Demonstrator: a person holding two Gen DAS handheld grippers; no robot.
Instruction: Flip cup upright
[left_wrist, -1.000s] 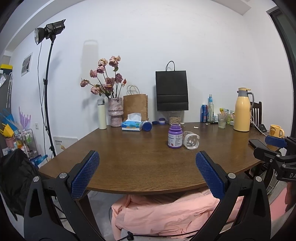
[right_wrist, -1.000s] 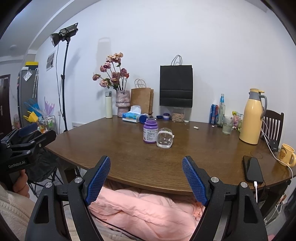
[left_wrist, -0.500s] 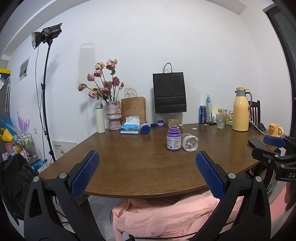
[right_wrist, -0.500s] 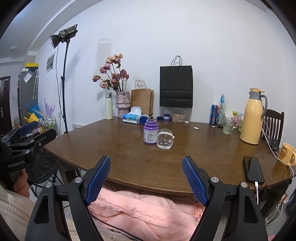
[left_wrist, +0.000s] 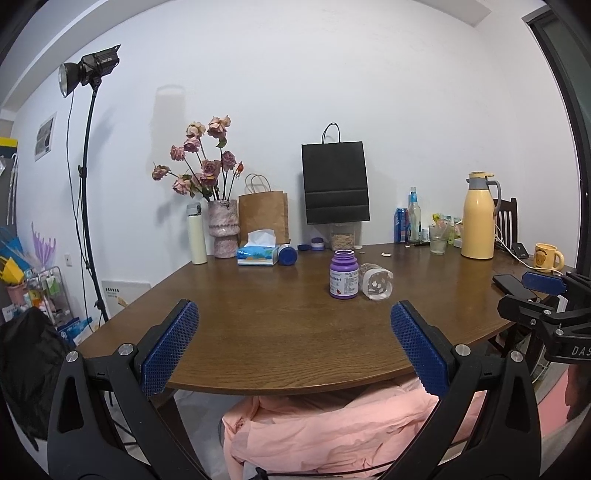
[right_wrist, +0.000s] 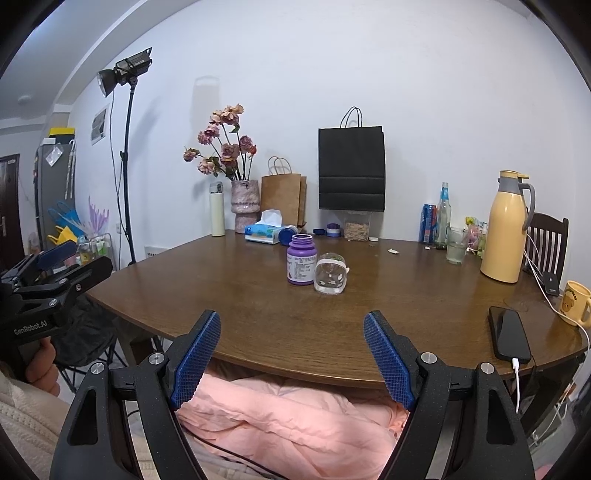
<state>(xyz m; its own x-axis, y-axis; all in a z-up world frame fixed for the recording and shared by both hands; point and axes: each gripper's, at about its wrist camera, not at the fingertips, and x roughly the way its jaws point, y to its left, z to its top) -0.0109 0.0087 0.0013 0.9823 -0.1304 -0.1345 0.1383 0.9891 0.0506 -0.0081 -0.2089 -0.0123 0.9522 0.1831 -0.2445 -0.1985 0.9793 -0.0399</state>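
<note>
Clear glass cup (right_wrist: 330, 274) with a pale band near its rim lies on its side near the middle of the round brown wooden counter (right_wrist: 369, 325), touching or just beside a purple plastic pill bottle (right_wrist: 301, 260) that stands upright to its left. In the right wrist view its base seems to face the near edge; lying so, it needs a grip across its body and a quarter turn to stand. The bottle so close leaves little room on that side, so an approach from the right looks easier.

Both sets of tongs are spread wide and hold nothing. The right tongs (right_wrist: 291, 356) hang level over the near edge of the counter, well short of the cup, pointing almost straight at it. The left tongs (left_wrist: 293, 347) sit likewise at the edge, aimed a little left of the cup (left_wrist: 376, 283) and bottle (left_wrist: 344, 273). Neither touches the counter. By my judgement the reach has not yet begun.
</note>
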